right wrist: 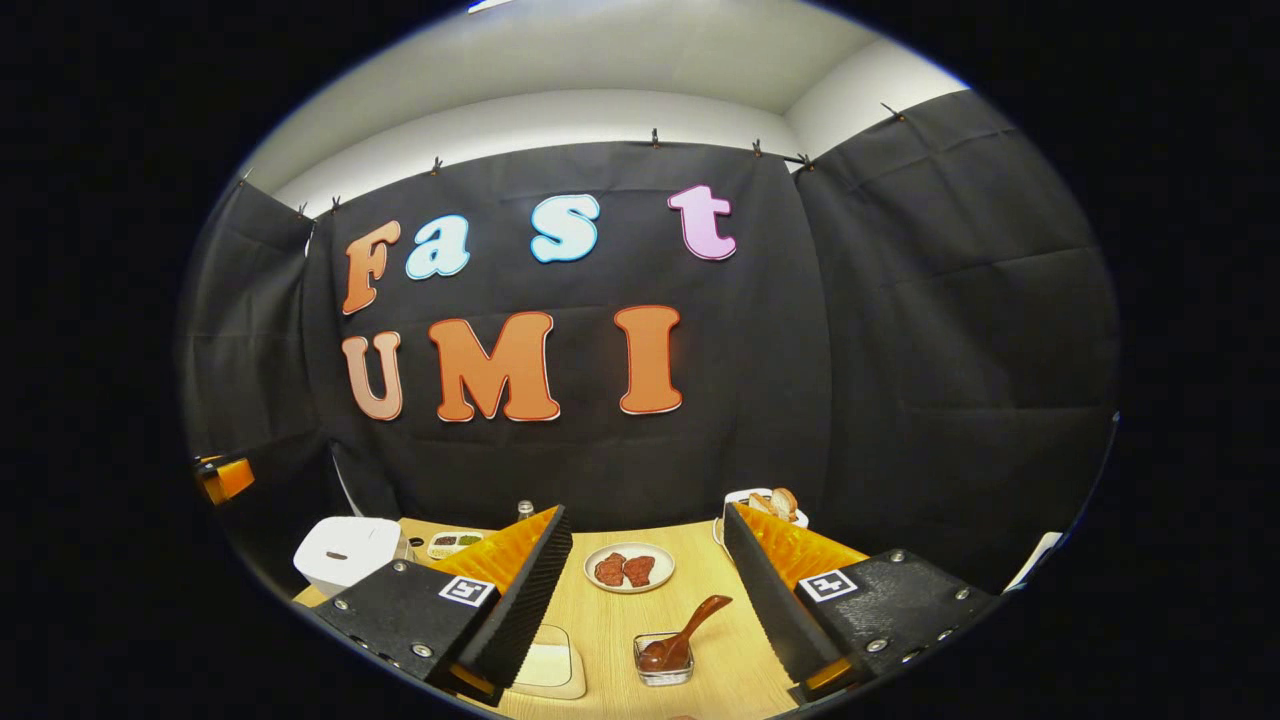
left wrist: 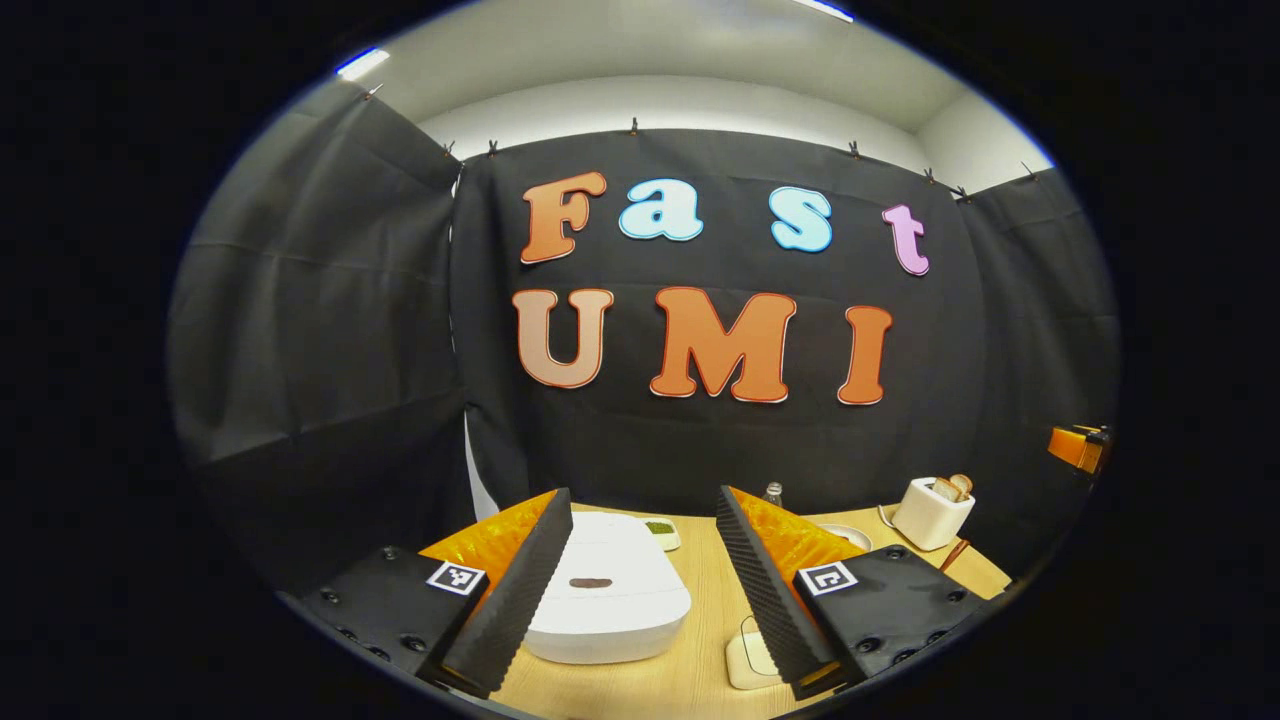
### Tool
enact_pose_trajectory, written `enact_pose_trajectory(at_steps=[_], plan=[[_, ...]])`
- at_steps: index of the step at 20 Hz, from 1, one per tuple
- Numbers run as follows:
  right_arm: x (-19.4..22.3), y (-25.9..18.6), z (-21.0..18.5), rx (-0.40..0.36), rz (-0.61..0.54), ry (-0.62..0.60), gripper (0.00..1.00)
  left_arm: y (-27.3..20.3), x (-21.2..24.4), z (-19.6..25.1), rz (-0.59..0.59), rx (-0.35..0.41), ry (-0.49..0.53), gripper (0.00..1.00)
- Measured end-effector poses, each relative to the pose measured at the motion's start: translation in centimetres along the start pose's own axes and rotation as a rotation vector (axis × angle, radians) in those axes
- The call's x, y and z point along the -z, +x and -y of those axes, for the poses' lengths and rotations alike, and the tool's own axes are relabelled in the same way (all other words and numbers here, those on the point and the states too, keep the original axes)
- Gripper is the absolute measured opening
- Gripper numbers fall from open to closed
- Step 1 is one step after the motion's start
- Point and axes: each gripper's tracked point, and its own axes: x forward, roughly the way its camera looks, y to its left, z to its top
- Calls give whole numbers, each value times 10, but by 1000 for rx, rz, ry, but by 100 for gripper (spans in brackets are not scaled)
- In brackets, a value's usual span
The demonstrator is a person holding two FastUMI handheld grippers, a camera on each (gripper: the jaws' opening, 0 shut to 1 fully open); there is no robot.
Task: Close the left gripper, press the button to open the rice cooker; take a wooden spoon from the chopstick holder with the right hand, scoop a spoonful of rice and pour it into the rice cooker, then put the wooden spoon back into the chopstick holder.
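The white, rounded plastic rice cooker (left wrist: 608, 590) sits lid-down on the pale wooden counter (left wrist: 700, 600), framed between the left gripper (left wrist: 640, 590)'s spread jaws. The right gripper (right wrist: 645, 600), jaws likewise spread, faces a brown wooden spoon (right wrist: 685, 635) resting in a small clear container (right wrist: 663, 662).

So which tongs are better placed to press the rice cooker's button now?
Left. The white rice cooker lies straight ahead between the left tongs, lid down. From the right tongs it sits far off to the side. The left tongs are open and must close first.
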Motion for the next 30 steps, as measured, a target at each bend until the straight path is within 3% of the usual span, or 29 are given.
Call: enact_pose_trajectory(at_steps=[2,7,9,10,12,13,17,19,20,22,27,30], plan=[[1,0,0,1,-3,-3,95,1,1,2,-3,5,17,96],[4,0,-1,5,-13,-21,95,5,-8,0,32,0,15,27],[6,0,-1,4,-16,-20,100,6,-1,0,12,11,11,11],[6,0,-1,4,-17,-21,95,9,5,-1,-4,9,18,6],[8,1,-2,3,-24,-24,95,15,9,-7,-21,-11,42,0],[10,1,-3,-2,-30,-26,100,14,13,-4,-37,8,46,5],[16,2,1,9,-48,-27,95,47,40,-10,-87,22,72,4],[24,4,1,13,-68,-24,95,65,59,-15,-127,22,50,5],[27,4,2,16,-79,-24,100,75,69,-18,-148,24,37,5],[33,5,5,25,-94,-25,95,91,91,-25,-190,12,30,5],[45,5,17,65,-128,-30,95,129,153,-40,-301,4,-51,3],[50,3,26,95,-145,-38,95,145,178,-49,-348,-13,-33,4]])
